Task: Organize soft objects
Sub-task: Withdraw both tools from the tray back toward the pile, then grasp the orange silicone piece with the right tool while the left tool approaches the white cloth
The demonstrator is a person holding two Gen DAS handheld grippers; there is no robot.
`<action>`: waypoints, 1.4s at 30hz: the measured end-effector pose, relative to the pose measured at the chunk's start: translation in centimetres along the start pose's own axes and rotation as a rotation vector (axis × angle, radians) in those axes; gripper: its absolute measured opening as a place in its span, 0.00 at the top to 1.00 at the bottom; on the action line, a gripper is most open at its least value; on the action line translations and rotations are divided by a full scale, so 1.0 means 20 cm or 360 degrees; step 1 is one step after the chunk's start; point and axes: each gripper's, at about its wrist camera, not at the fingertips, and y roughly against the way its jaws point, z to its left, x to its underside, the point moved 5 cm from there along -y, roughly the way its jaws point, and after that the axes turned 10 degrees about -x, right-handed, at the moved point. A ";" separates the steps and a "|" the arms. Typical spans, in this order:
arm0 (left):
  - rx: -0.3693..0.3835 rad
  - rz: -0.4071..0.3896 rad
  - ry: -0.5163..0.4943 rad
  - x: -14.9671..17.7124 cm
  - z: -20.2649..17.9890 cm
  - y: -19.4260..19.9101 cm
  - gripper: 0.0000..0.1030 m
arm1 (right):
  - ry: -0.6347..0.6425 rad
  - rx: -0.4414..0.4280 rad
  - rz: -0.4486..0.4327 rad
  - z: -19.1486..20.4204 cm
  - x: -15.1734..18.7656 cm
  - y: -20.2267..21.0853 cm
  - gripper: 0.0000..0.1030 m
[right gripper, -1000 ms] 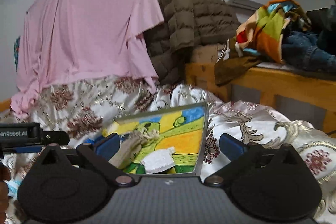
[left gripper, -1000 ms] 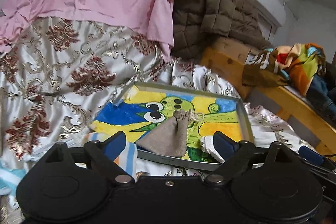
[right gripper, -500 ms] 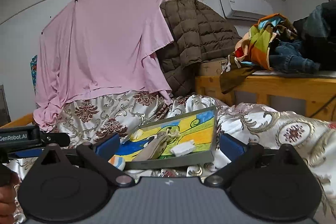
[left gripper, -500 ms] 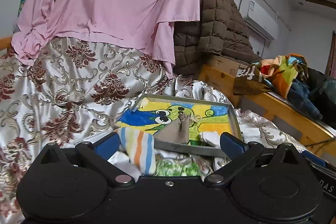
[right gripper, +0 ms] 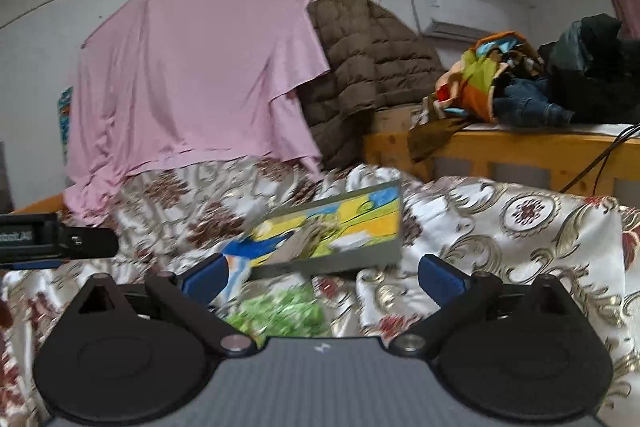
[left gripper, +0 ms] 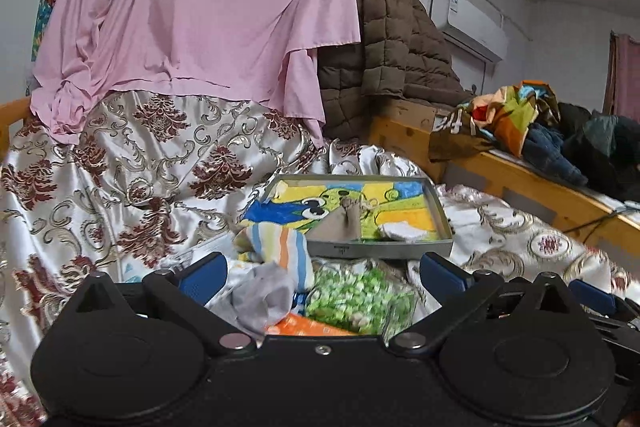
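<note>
Both grippers have drawn back from the shallow grey tray with the painted cartoon base [left gripper: 438, 217]; the left gripper [left gripper: 324, 269], its jaws having just been opening, stands spread and empty, the right gripper [right gripper: 322, 273] likewise apart. The beige drawstring pouch [left gripper: 340, 225] and small white cloth [left gripper: 402, 230] lie inside the tray; the striped sock [left gripper: 280, 251] rests outside at seven o'clock, beside what may be a green patterned bag [left gripper: 356, 301]; sorting seems unfinished.

left wrist: low, forward, near tray [left gripper: 384, 250] | right wrist: same, from right | shared: tray [right gripper: 332, 261]
</note>
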 end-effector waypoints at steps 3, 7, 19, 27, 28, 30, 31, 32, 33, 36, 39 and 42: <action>-0.0005 0.0031 0.0007 0.04 0.03 0.04 0.01 | 0.0019 -0.0043 0.0032 0.06 0.03 0.05 0.00; -0.0011 0.0028 0.0036 0.07 0.08 0.10 0.01 | 0.0045 -0.0056 0.0086 0.12 0.08 0.10 0.00; -0.0118 0.0074 -0.0091 0.24 0.18 0.10 0.01 | 0.0127 0.0046 0.0300 0.22 0.21 0.16 0.00; -0.0115 0.0183 -0.0131 0.35 0.25 0.07 0.01 | 0.0239 0.0038 0.0496 0.28 0.32 0.13 0.00; -0.0125 0.0191 -0.0137 0.36 0.25 0.07 0.01 | 0.0248 0.0028 0.0507 0.29 0.32 0.12 0.00; -0.0143 0.0199 -0.0133 0.37 0.27 0.06 0.01 | 0.0259 0.0011 0.0534 0.30 0.34 0.11 0.00; -0.0151 0.0201 -0.0128 0.37 0.27 0.06 0.01 | 0.0263 0.0001 0.0550 0.30 0.34 0.10 0.00; -0.0157 0.0206 -0.0127 0.37 0.27 0.05 0.01 | 0.0270 -0.0006 0.0568 0.31 0.35 0.10 0.00; -0.0155 0.0215 -0.0131 0.38 0.28 0.05 0.01 | 0.0282 -0.0013 0.0588 0.31 0.36 0.09 0.00; -0.0141 0.0231 -0.0180 0.40 0.26 0.04 0.01 | 0.0323 -0.0037 0.0626 0.33 0.38 0.07 0.00; -0.0129 0.0247 -0.0221 0.42 0.25 0.04 0.01 | 0.0340 -0.0050 0.0655 0.34 0.39 0.05 0.00; -0.0115 0.0259 -0.0238 0.44 0.24 0.03 0.01 | 0.0323 -0.0072 0.0666 0.34 0.39 0.05 0.00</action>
